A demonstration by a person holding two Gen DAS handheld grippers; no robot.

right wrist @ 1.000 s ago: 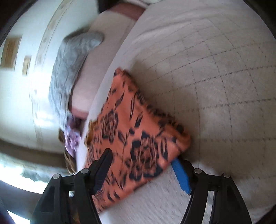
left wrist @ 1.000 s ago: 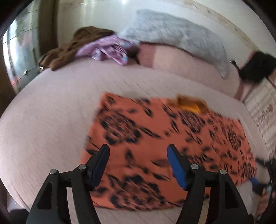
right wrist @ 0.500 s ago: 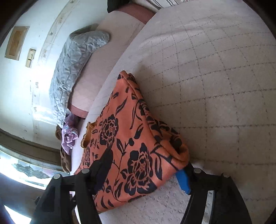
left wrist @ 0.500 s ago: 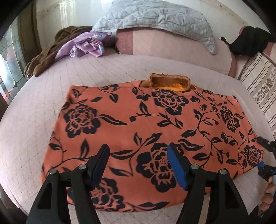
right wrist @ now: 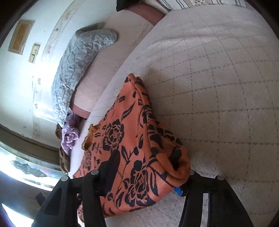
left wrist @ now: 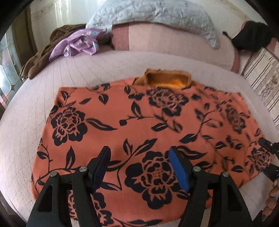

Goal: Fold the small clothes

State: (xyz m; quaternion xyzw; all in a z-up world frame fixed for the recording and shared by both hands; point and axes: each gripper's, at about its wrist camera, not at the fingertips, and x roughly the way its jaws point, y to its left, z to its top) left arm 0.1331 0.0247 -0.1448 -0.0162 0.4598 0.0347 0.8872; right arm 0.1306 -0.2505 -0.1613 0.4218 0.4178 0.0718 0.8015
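Note:
An orange garment (left wrist: 139, 113) with black flowers lies spread flat on the pale quilted bed (left wrist: 26, 122), its yellow-lined neck opening (left wrist: 167, 81) at the far edge. My left gripper (left wrist: 139, 165) hovers open over the garment's near part, with nothing between its pads. In the right wrist view my right gripper (right wrist: 151, 167) has the garment's corner (right wrist: 170, 157) bunched between its jaws, which are closing; the cloth humps up and hides most of the blue pad. The right gripper's fingers (left wrist: 268, 150) and a hand also show at the garment's right end.
A grey quilted pillow (left wrist: 157, 14) and a pink bolster (left wrist: 174, 43) lie along the far side. A purple cloth (left wrist: 78, 43) and a brown cloth (left wrist: 40, 57) are heaped at the far left. A black item (left wrist: 249, 36) and a striped cushion (left wrist: 261, 82) sit at the right.
My left gripper has come in lower over the garment, still open. My right gripper's jaws have narrowed, and the garment's corner has bunched up higher between them.

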